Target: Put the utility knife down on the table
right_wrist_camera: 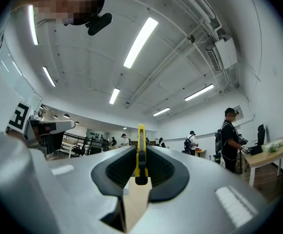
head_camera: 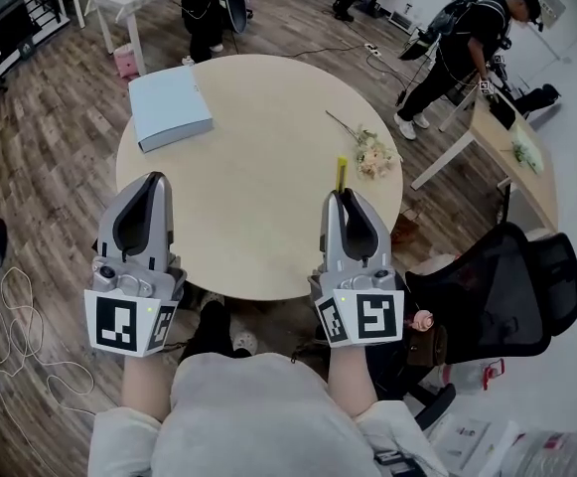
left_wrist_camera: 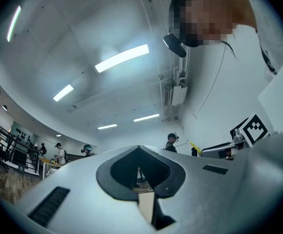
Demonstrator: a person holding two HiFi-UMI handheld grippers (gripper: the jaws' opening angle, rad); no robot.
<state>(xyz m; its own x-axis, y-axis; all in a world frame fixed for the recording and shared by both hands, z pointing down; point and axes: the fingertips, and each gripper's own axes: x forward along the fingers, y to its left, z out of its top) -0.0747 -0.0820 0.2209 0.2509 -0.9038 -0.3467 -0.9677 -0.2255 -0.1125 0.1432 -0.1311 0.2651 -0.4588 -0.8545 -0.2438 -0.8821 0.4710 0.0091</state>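
Note:
My right gripper (head_camera: 340,195) is shut on a yellow utility knife (head_camera: 341,174), whose end sticks out past the jaw tips over the round table (head_camera: 258,177). In the right gripper view the utility knife (right_wrist_camera: 141,152) stands upright between the closed jaws, and my right gripper (right_wrist_camera: 139,179) points up toward the ceiling. My left gripper (head_camera: 155,181) hovers over the table's near left edge, shut with nothing in it. In the left gripper view my left gripper (left_wrist_camera: 140,177) also tilts upward, jaws together.
A light blue box (head_camera: 169,106) lies at the table's far left. A small bunch of flowers (head_camera: 369,150) rests near its right edge. A black office chair (head_camera: 506,286) stands to my right. People stand beyond the table, near other desks (head_camera: 511,157).

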